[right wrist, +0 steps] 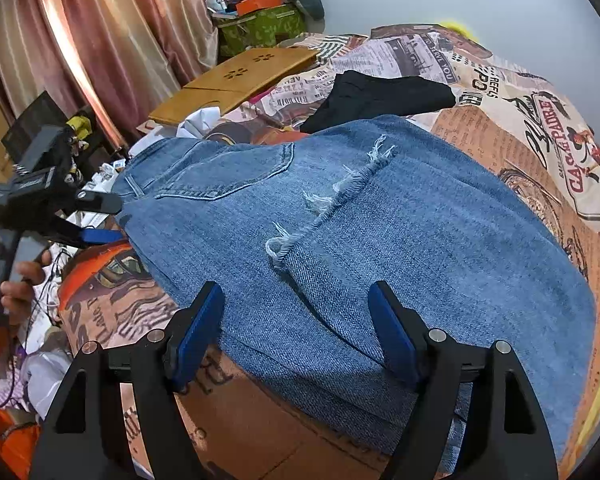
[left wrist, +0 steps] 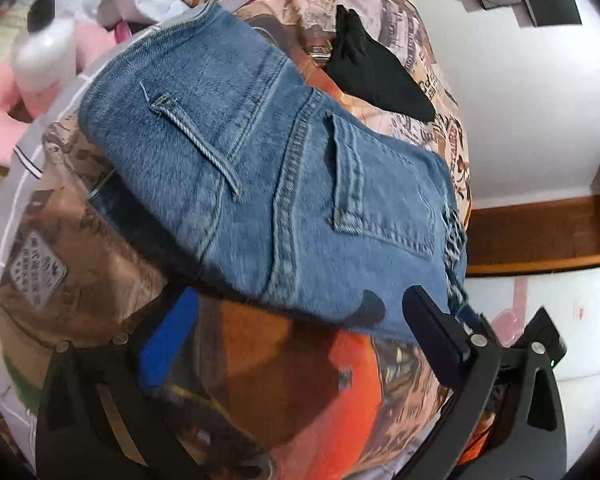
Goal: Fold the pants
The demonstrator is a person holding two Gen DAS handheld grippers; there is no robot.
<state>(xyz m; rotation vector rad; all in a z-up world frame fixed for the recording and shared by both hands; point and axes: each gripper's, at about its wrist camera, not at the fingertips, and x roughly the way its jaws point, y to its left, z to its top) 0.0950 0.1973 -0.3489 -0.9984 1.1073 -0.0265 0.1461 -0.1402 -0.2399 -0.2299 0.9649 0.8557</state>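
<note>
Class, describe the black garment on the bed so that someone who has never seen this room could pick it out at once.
Start from the bed cover printed like old newspapers and posters. The blue jeans lie across it; just beyond their far edge, towards the wall, lies the black garment. It is the only plain, unprinted dark thing there, a small crumpled piece, unlike the large, frayed denim.

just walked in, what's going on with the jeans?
A person with a handheld gripper in each hand is folding blue denim jeans on a bed covered by a newspaper-print bedspread. The jeans already lie folded, the frayed leg hem laid across the top. Both the left gripper and the right gripper are open at the near edge, gripping nothing. A black garment lies behind the jeans.
</note>
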